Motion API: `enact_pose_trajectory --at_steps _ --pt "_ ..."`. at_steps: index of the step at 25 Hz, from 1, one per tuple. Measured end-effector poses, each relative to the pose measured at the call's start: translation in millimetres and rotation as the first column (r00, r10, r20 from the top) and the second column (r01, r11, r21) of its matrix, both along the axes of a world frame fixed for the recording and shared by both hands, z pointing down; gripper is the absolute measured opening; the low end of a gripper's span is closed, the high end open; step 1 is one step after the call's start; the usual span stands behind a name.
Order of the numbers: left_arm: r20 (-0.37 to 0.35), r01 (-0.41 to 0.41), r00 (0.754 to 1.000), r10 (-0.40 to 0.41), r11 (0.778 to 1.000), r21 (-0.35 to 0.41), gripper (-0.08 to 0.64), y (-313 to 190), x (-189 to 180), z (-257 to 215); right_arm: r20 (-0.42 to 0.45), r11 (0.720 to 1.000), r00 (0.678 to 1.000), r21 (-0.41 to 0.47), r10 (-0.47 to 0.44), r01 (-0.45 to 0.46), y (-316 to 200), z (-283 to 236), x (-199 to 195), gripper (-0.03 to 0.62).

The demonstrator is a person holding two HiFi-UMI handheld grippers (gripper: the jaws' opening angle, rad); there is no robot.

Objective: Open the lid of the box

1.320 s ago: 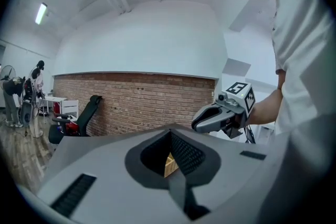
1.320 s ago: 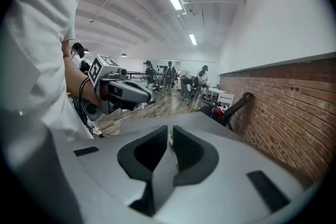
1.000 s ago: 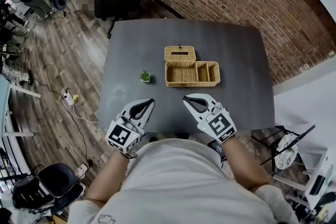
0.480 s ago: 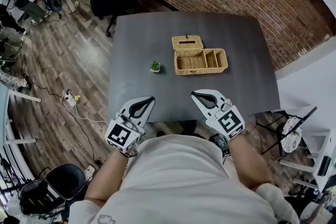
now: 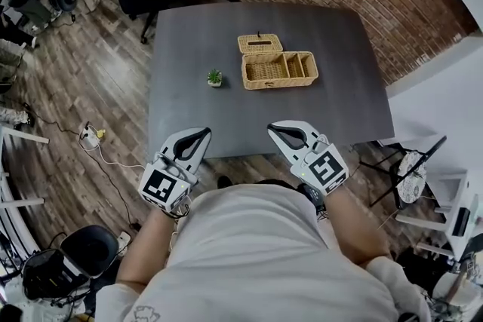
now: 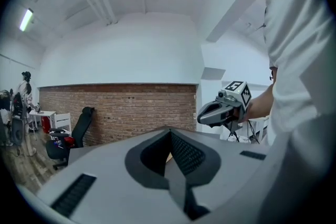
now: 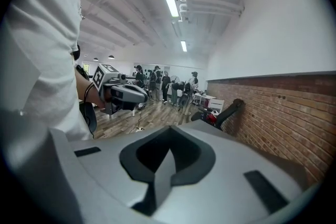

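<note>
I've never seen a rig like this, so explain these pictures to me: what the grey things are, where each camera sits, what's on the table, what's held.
There is no robot here: a person holds a two-jaw gripper in each hand. The left gripper and the right gripper are the grey shells with marker cubes. The head view comes from a camera on the person's head, looking steeply down. The two gripper views come from cameras riding on each gripper, looking along its jaws. On the dark table stand a wicker box with compartments, its lid already open at the far side, and a small potted plant beside it. Both grippers are shut and empty, by the table's near edge, well short of the box.
</note>
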State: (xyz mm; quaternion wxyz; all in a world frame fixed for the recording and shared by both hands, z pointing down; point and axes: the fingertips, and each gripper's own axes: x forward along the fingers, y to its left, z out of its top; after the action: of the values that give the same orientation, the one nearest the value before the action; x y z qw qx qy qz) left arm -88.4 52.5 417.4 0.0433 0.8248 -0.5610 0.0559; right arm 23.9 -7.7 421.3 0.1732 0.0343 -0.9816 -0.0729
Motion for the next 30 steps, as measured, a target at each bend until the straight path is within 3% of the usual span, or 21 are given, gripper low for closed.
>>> enact_pose_trajectory --at_steps 8,18,30 --pt "0.011 0.059 0.998 -0.059 0.998 0.008 0.011 0.7 48.0 -2.9 0.006 0.997 0.998 0.036 -0.069 0.069 9.2 -4.6 39.7 0.005" --pt "0.014 0.059 0.998 -0.059 0.998 -0.019 0.011 6.8 165.9 13.1 0.046 0.994 0.993 0.017 -0.106 0.105 29.6 -0.8 135.5 0.005" --pt "0.024 0.094 0.995 -0.094 0.995 -0.012 0.011 35.2 248.8 2.1 0.139 0.998 0.988 0.012 -0.066 0.065 48.4 -9.2 223.7 0.005"
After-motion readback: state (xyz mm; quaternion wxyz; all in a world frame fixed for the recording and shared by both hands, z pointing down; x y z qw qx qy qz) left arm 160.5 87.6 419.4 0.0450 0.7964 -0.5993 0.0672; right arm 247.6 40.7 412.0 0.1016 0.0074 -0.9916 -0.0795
